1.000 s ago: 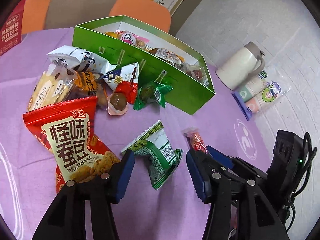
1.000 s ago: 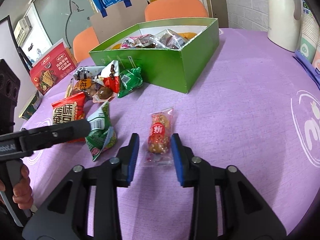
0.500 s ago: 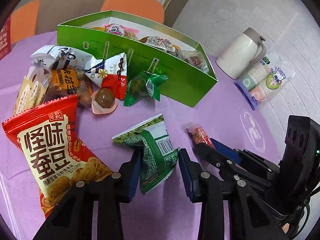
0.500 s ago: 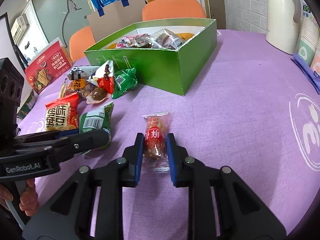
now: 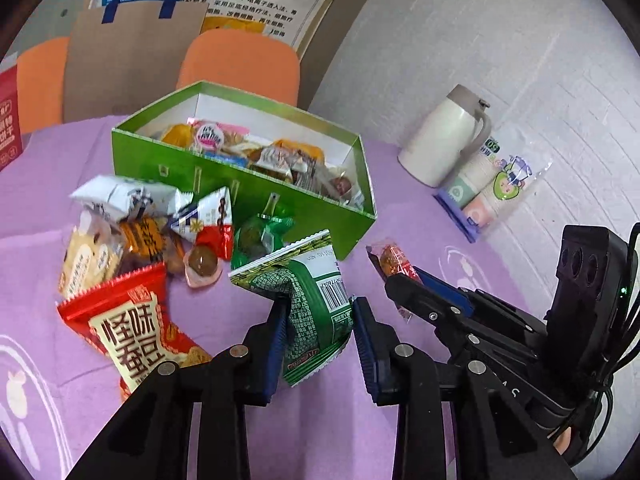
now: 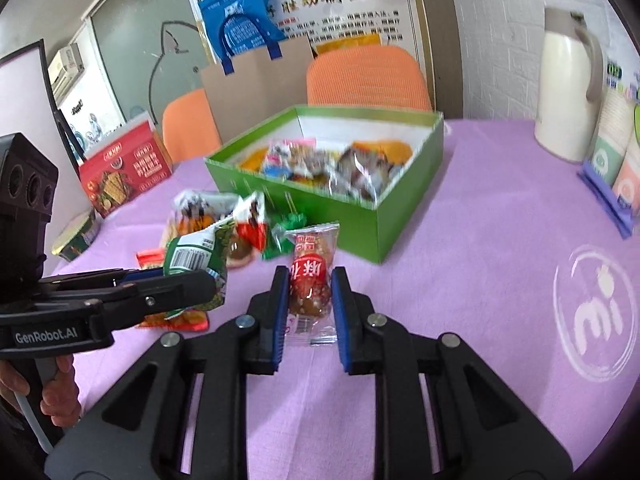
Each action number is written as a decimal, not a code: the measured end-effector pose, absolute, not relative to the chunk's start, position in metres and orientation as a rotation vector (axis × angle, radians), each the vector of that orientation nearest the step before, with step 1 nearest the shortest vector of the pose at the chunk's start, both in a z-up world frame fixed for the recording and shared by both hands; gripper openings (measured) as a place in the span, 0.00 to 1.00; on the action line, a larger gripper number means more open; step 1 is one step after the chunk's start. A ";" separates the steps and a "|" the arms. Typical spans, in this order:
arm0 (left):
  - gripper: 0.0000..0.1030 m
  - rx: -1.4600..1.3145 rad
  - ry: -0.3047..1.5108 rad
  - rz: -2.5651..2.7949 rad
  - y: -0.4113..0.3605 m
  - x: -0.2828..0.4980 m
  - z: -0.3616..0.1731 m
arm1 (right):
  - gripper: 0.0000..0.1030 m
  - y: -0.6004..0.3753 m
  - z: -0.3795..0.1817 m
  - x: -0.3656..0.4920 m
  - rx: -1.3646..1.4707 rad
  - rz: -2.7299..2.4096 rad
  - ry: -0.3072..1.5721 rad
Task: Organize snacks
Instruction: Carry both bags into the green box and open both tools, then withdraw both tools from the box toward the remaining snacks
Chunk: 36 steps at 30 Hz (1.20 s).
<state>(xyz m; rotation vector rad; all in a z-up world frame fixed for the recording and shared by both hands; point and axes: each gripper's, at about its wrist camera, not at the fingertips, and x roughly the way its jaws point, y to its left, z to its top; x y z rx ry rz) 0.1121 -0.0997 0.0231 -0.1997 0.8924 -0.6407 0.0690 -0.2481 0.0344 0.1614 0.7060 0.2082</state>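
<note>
Left wrist view puts the green snack packet (image 5: 310,300) between our left gripper (image 5: 320,320) pads, clamped at its lower half, its sealed top edge tilted toward the green box (image 5: 248,184). Our right gripper (image 6: 310,292) is clamped on the small red snack packet (image 6: 310,276), held upright above the purple tablecloth (image 6: 460,280). The box stands toward the far edge of the table, open, with wrapped snacks piled inside. Just before its near wall lies a heap of loose snacks: a white packet (image 5: 120,196), a small green wrapped sweet (image 5: 260,236), a jelly cup (image 5: 202,264), and a big red bag (image 5: 132,324) nearest the left gripper. Well apart, by the table's right edge, a cream thermos jug (image 5: 444,140) stands beside a sleeve of paper cups (image 5: 488,188). Orange chairs (image 6: 368,76) stand behind the table
</note>
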 end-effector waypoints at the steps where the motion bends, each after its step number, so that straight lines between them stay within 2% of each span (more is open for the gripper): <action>1: 0.31 -0.196 0.883 -0.635 -0.100 0.116 0.029 | 0.22 -0.249 0.040 0.072 0.162 0.209 0.695; 11: 0.31 -0.178 0.829 -0.568 -0.098 0.179 0.067 | 0.22 -0.265 0.061 0.127 0.153 0.158 0.649; 26: 0.33 -0.176 0.895 -0.529 -0.125 0.259 0.038 | 0.24 -0.274 0.032 0.197 0.156 0.144 0.691; 27: 0.38 -0.180 0.886 -0.536 -0.126 0.259 0.037 | 0.27 -0.271 0.031 0.198 0.129 0.151 0.687; 28: 0.44 -0.182 0.866 -0.547 -0.125 0.259 0.037 | 0.39 -0.268 0.031 0.197 0.096 0.153 0.678; 29: 0.66 -0.182 0.850 -0.540 -0.124 0.258 0.037 | 0.59 -0.266 0.031 0.196 0.070 0.145 0.669; 30: 0.89 -0.184 0.829 -0.509 -0.122 0.255 0.038 | 0.68 -0.263 0.032 0.193 0.045 0.131 0.652; 32: 0.95 -0.206 0.775 -0.460 -0.115 0.251 0.042 | 0.80 -0.262 0.032 0.188 0.017 0.125 0.618; 33: 0.96 -0.211 0.758 -0.459 -0.113 0.248 0.044 | 0.82 -0.261 0.031 0.188 0.015 0.131 0.619; 35: 0.96 -0.201 0.772 -0.450 -0.111 0.247 0.045 | 0.94 -0.261 0.029 0.187 0.021 0.134 0.635; 36: 0.96 -0.192 0.782 -0.439 -0.110 0.246 0.045 | 0.95 -0.261 0.029 0.186 0.024 0.130 0.645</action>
